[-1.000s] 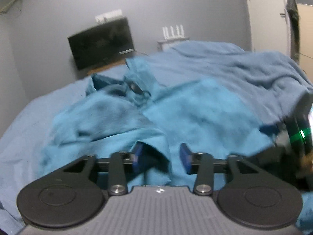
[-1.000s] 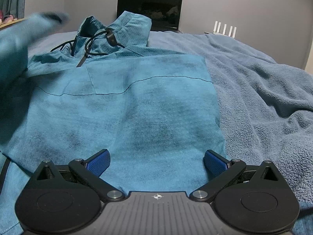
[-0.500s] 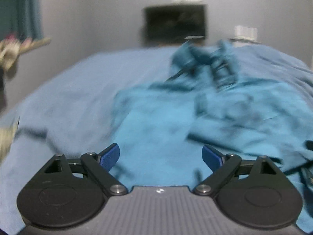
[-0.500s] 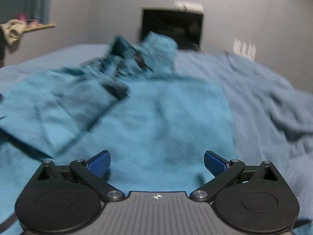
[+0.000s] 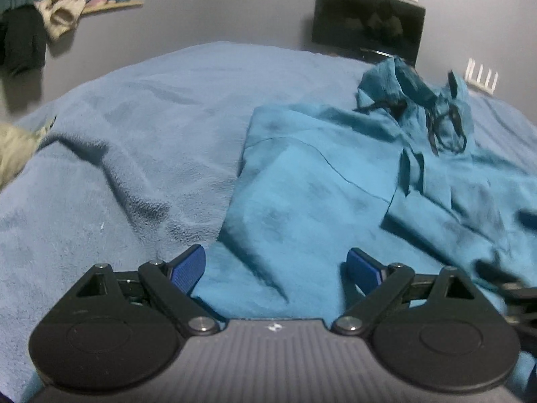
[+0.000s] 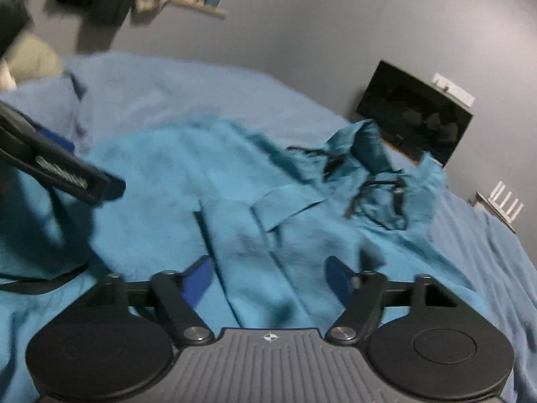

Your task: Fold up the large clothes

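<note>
- A blue blanket (image 5: 141,141) covers the bed and fills most of both views, with creases at the near left.
- A teal hoodie (image 5: 319,194) lies spread on the blanket, right of centre in the left wrist view. Its hood (image 5: 419,100) is bunched at the far end with a dark drawstring (image 5: 446,127) looped across it, and a sleeve is folded over the body.
- A dark screen (image 5: 367,33) stands against the grey wall beyond the bed.
- Clothes (image 5: 40,23) hang on the far left wall by a shelf.
- The left gripper (image 5: 275,265) hovers low over the hoodie's near left edge, fingers spread wide and holding nothing.
- The right gripper (image 6: 268,278) hovers over the middle of the hoodie, fingers also spread apart, nothing between them.
- A white router (image 5: 481,79) sits at the far right.
</note>
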{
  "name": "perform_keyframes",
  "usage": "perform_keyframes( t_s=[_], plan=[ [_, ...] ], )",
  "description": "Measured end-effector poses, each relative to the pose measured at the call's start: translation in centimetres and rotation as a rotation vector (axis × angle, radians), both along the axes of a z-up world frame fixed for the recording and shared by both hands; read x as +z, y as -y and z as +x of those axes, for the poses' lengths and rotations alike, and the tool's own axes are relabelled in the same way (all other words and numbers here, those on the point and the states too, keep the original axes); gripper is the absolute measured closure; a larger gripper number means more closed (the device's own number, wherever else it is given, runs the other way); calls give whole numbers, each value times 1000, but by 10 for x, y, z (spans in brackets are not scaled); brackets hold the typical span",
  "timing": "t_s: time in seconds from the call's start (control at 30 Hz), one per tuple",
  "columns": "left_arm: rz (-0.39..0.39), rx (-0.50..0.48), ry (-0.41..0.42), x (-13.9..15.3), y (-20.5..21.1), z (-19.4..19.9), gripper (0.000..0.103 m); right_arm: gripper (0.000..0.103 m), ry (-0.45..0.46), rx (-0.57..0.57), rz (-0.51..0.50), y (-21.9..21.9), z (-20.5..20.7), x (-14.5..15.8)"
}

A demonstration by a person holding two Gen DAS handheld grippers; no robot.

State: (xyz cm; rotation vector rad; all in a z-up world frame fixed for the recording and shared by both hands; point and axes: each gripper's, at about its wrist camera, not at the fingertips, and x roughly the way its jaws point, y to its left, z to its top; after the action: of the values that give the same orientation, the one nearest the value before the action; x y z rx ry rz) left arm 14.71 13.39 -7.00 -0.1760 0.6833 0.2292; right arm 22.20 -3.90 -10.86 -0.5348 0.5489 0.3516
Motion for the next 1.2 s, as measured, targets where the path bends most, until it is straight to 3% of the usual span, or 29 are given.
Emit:
perform_keyframes(
  t_s=[0.13,0.2,0.23,0.4,0.53,0.6,0.67,0.7,0.77,0.83,0.97,1.1,1.2],
  plan=[
    [-3,-4,-3,-1,-1,2,11,46,-63,-15,-11,-15,15,-20],
    [-6,-7,-6,-4,-1,4,11,72,-54,-9,-46,-16,13,-28],
    [-9,-6,-8,-4,-1,6,11,97,-49,-15,-61,-14,12,-30],
    [-15,-6,-10,-6,-1,7,11,99,23,-174,136,34,-2,-3],
    [-20,-4,-5,-6,-2,6,11,99,125,-311,196,86,-20,21],
    [-14,-5,-7,-6,-1,6,11,97,122,-395,263,120,-29,28],
    [-5,-6,-11,-6,0,7,11,78,76,-450,339,152,-34,29],
    [-2,-6,-13,-7,0,7,11,74,49,-483,381,167,-39,26],
    [1,-7,-15,-7,1,7,11,51,13,-525,461,192,-50,22],
    [5,-8,-18,-7,1,8,11,35,-25,-546,560,214,-55,16],
    [18,-10,-20,-7,2,8,11,32,-76,-582,714,242,-47,6],
    [22,-11,-23,-7,2,9,11,32,-86,-679,686,251,-35,-6],
    [30,-12,-28,-8,3,9,11,31,-126,-716,719,259,-26,-15]
  ],
)
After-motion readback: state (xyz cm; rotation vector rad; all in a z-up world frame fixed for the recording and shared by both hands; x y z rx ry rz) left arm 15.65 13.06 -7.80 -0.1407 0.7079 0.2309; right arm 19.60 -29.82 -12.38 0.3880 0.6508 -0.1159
